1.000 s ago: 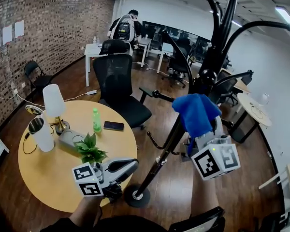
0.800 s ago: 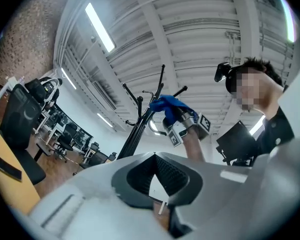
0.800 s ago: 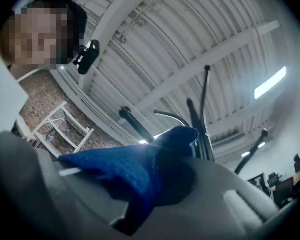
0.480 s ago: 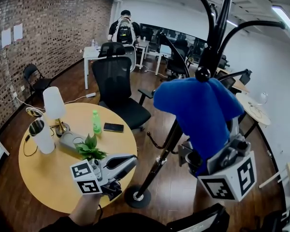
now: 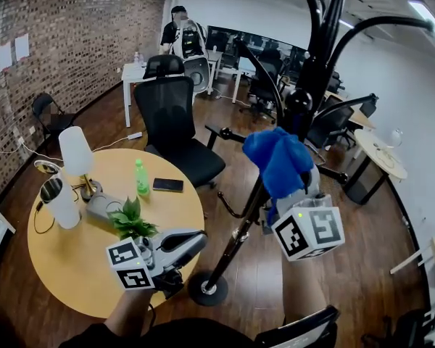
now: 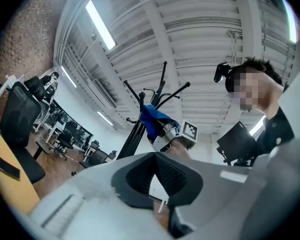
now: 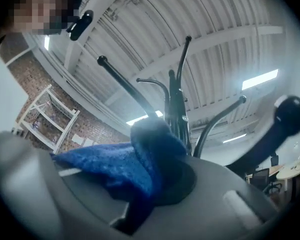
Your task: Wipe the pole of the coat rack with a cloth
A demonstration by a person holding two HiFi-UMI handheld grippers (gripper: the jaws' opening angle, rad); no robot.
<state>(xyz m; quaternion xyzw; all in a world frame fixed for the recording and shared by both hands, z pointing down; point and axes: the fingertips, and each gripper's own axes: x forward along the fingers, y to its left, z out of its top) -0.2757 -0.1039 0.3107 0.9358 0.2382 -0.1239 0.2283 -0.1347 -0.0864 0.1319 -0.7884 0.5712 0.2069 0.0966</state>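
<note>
Gripping a bunched blue cloth (image 5: 279, 158), the right tool (image 5: 299, 194) sits at centre-right of the head view, its jaws clenched on the fabric. The cloth lies right at the black pole (image 5: 241, 234) of the coat rack, below the spread of hooks, though whether it presses on the pole cannot be told. In the right gripper view the cloth (image 7: 125, 166) fills the gap between the jaws and drapes to the left, with the pole (image 7: 176, 109) rising just behind its bunched top. The left tool (image 5: 177, 243) hangs low at lower left of the head view, near the rack's round base (image 5: 206, 288) and over the edge of the round wooden counter (image 5: 65, 267). The left gripper view shows its jaws closed together with nothing between them. On the counter stand a white lamp (image 5: 74, 151), a green bottle (image 5: 141, 178), a phone (image 5: 167, 185) and a small plant (image 5: 130, 220).
</note>
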